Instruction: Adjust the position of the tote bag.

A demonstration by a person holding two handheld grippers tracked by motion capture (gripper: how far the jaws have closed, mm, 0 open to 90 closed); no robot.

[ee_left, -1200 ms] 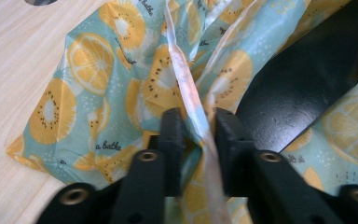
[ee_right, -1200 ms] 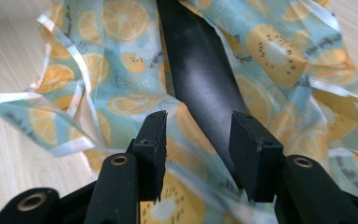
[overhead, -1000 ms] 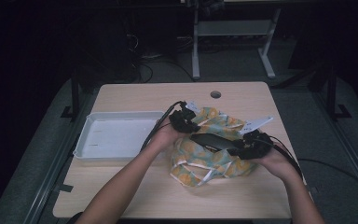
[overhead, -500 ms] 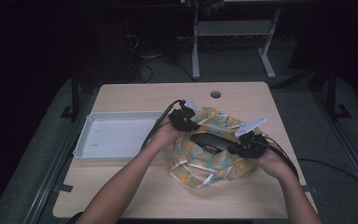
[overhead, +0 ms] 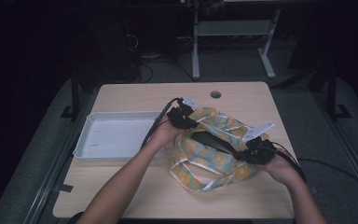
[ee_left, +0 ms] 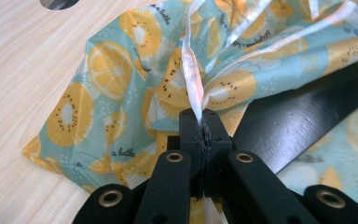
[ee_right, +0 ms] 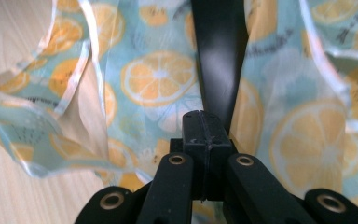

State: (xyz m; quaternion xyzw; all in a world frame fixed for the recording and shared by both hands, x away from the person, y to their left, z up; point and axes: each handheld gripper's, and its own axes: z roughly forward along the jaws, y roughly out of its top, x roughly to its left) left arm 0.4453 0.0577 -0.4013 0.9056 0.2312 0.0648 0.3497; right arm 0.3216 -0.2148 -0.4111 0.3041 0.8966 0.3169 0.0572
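Note:
A teal fabric bag (overhead: pixel 214 164) printed with orange and kiwi slices lies crumpled on the wooden table (overhead: pixel 135 186). A flat glossy black strip (overhead: pixel 212 140) lies across it. My left gripper (overhead: pixel 186 122) is at the bag's far left corner. In the left gripper view my left gripper (ee_left: pixel 204 116) is shut on the bag's white ribbon edge (ee_left: pixel 192 74), which comes up from between the jaws. My right gripper (overhead: pixel 241 153) is at the bag's right side. In the right gripper view it (ee_right: pixel 204 116) is shut over the fabric at the near end of the black strip (ee_right: pixel 219 56). What it pinches is hidden.
A shallow white tray (overhead: pixel 85 148) sits on the left half of the table, beside the left forearm. A round cable hole (overhead: pixel 215 94) is near the table's far edge. Black cables trail from both grippers. Dark floor and a metal stand lie beyond the table.
The right gripper has shifted slightly along the bag's right side. The left gripper has kept its hold and place. The bag's folds look about the same.

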